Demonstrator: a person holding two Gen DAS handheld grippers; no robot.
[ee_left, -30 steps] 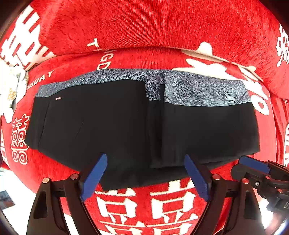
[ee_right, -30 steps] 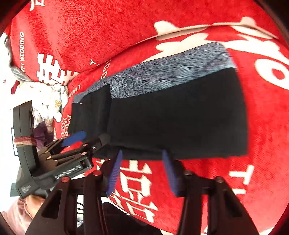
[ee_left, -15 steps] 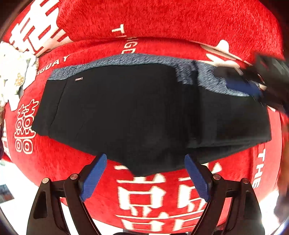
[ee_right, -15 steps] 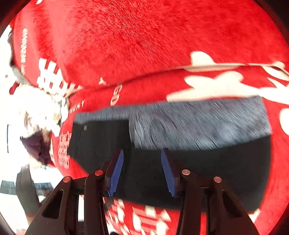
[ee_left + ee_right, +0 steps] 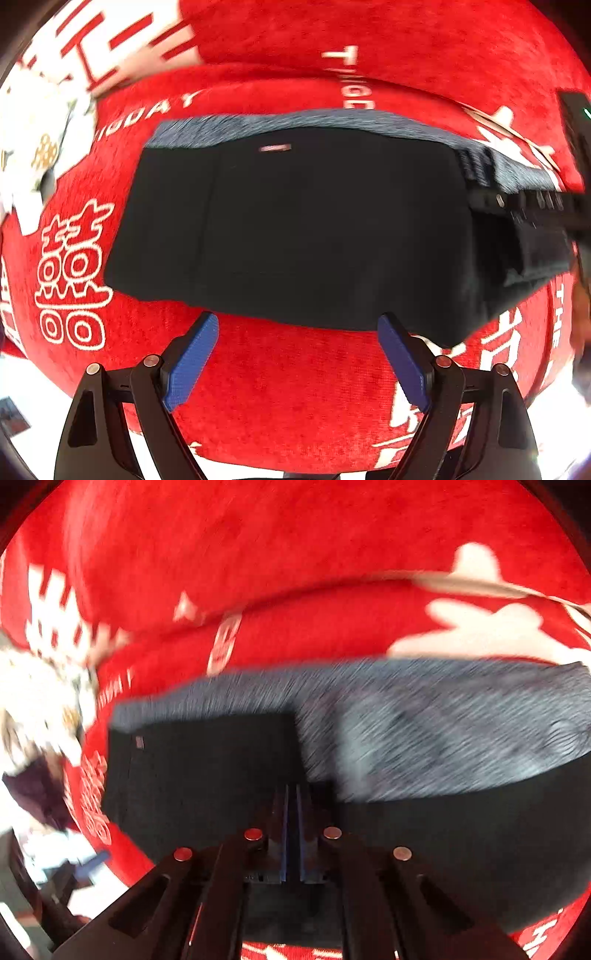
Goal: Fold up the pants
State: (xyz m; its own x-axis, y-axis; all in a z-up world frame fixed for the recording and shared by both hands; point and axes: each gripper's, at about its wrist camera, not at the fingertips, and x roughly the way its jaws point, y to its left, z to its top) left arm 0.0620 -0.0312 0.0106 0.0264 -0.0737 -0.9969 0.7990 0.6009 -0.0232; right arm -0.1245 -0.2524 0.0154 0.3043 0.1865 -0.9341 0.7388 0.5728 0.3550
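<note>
- On the red sofa [image 5: 295, 387], the black pants [image 5: 295, 229] lie partly folded.
- Right tongs [image 5: 291, 834] are clamped on the pants; carry that layer across level.
- Left tongs [image 5: 299, 362] gape, empty; pin the near edge.

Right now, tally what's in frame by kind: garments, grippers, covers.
Pants, black with a grey waistband: 1
Grippers: 2, the left gripper open, the right gripper shut over the pants
Red printed cover: 1
Total: 4
</note>
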